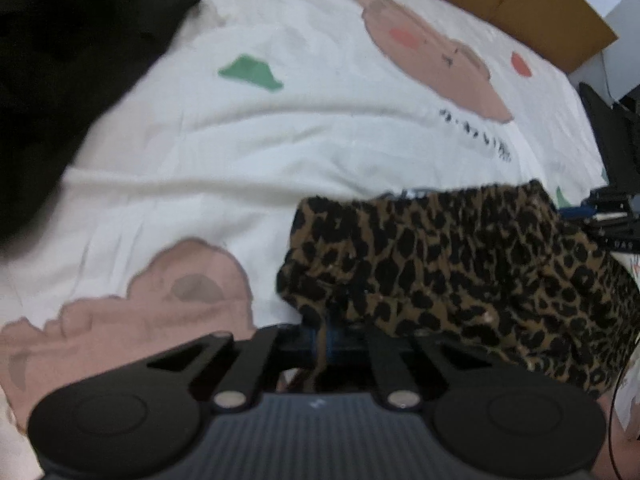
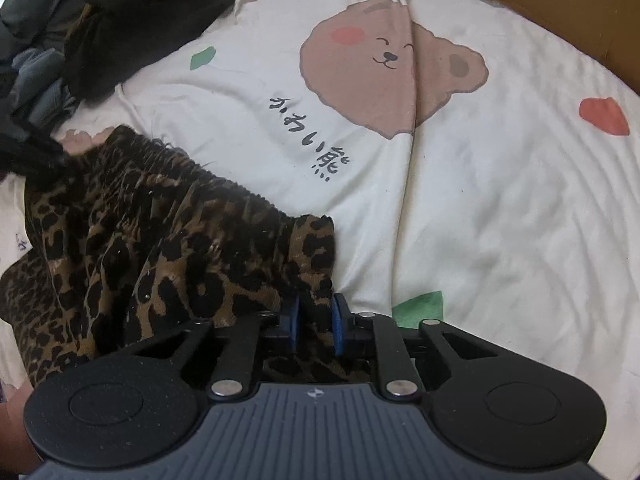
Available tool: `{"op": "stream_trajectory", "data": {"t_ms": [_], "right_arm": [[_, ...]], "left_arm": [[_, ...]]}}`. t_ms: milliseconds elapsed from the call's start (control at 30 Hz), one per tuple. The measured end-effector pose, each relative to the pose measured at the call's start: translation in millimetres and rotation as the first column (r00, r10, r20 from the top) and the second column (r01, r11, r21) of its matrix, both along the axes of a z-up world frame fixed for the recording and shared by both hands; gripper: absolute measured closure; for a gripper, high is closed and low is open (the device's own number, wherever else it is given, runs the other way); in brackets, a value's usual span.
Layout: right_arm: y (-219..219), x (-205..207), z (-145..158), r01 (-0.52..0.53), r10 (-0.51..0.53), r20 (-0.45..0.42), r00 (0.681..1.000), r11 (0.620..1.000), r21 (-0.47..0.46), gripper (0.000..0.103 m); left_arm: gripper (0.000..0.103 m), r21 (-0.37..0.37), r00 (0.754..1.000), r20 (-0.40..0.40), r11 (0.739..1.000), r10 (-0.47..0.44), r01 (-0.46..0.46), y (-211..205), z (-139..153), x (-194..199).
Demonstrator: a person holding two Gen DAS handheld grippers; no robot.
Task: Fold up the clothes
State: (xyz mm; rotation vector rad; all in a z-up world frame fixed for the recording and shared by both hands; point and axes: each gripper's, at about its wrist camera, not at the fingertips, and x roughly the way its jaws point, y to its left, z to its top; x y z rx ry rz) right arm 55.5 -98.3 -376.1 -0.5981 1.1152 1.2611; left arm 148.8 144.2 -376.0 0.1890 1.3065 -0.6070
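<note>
The leopard-print garment [image 2: 160,248] hangs between the two grippers, just above the bed. It has a stretchy gathered band along its top edge, so it looks like shorts or a skirt; the pictures do not show which. The band runs from one gripper to the other, a bit loose and wavy, and the rest of the cloth droops down in soft folds.

The right gripper [image 2: 314,320] pinches one end of the band, and cloth sits between its blue pads [image 2: 339,328]. The left gripper [image 1: 322,340] pinches the other end, with a bit of cloth squeezed in its narrow gap.

The garment is not folded into a neat shape now. It is bunched and held up by its top corners. It could be on its way down to be spread flat, or on its way up for a fold; one look cannot tell which.

Under it lies the white bear bedsheet [image 2: 480,200], wrinkled but bare in the middle. Far off at the sheet's edge sits a black garment [image 2: 140,28] beside a heap of other clothes [image 2: 32,60], which look loose and crumpled, so more clothes seem left to fold. A brown cardboard box [image 1: 540,12] stands beyond the bed.
</note>
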Motion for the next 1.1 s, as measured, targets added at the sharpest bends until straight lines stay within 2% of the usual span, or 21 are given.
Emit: {"op": "stream_trajectory", "data": {"t_ms": [233, 467, 667, 833, 967, 1033, 1100], "right_arm": [[-25, 10, 28, 0.095, -0.097, 0.040, 0.995, 0.995, 0.045, 0.096], [-46, 22, 66, 0.174, -0.187, 0.112, 0.976, 0.978, 0.112, 0.097], [-53, 45, 84, 0.258, -0.282, 0.175, 0.943, 0.955, 0.148, 0.097], [-51, 71, 79, 0.310, -0.338, 0.173, 0.925, 0.936, 0.168, 0.097], [-49, 85, 57, 0.342, -0.362, 0.127, 0.924, 0.927, 0.154, 0.095], [-46, 91, 42, 0.361, -0.373, 0.092, 0.923, 0.924, 0.128, 0.092], [-46, 93, 30, 0.380, -0.389, 0.096, 0.916, 0.919, 0.100, 0.088]], "left_arm": [[0.100, -0.064, 0.995, 0.096, 0.998, 0.019, -0.013, 6, 37, 5], [0.100, -0.105, 0.988, 0.152, 0.994, -0.011, 0.027, -26, 53, 22], [0.100, -0.138, 0.979, 0.200, 0.988, -0.035, 0.063, -52, 68, 37], [0.100, -0.118, 0.982, 0.186, 0.992, -0.029, 0.052, -67, 52, 50], [0.099, -0.092, 0.986, 0.165, 0.995, -0.019, 0.035, -78, 33, 61], [0.093, -0.079, 0.988, 0.155, 0.997, -0.014, 0.026, -83, 24, 67], [0.085, -0.066, 0.989, 0.145, 0.998, -0.009, 0.018, -89, 15, 72]]}}
